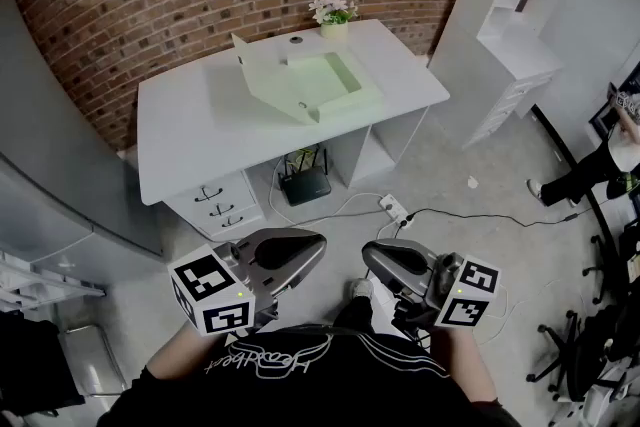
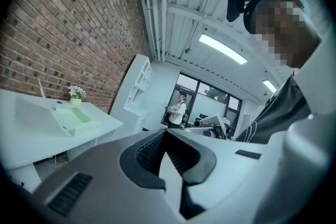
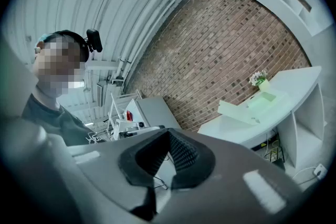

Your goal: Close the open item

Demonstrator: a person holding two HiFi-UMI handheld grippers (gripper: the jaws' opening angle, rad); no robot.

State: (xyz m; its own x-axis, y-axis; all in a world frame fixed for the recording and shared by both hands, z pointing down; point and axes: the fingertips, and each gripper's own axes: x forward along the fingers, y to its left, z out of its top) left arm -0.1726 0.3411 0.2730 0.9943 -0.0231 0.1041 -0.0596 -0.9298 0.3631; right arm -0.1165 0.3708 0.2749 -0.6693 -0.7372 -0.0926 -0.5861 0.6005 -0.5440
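An open pale green box (image 1: 322, 80) lies on the white desk (image 1: 190, 130), its lid (image 1: 262, 72) standing tilted up at the left side. It also shows as a small box (image 2: 72, 118) in the left gripper view and a distant box (image 3: 254, 105) in the right gripper view. My left gripper (image 1: 316, 245) and right gripper (image 1: 369, 253) are held close to my body, well short of the desk. Both point upward, left gripper (image 2: 165, 131) and right gripper (image 3: 169, 132), jaws shut with nothing between them.
A flower pot (image 1: 333, 16) stands at the desk's back edge behind the box. Under the desk are drawers (image 1: 220, 201), a router (image 1: 306, 184) and a power strip (image 1: 394, 208) with cables. A white shelf (image 1: 520, 5) stands right, a grey cabinet (image 1: 45, 195) left, a person (image 1: 600, 170) far right.
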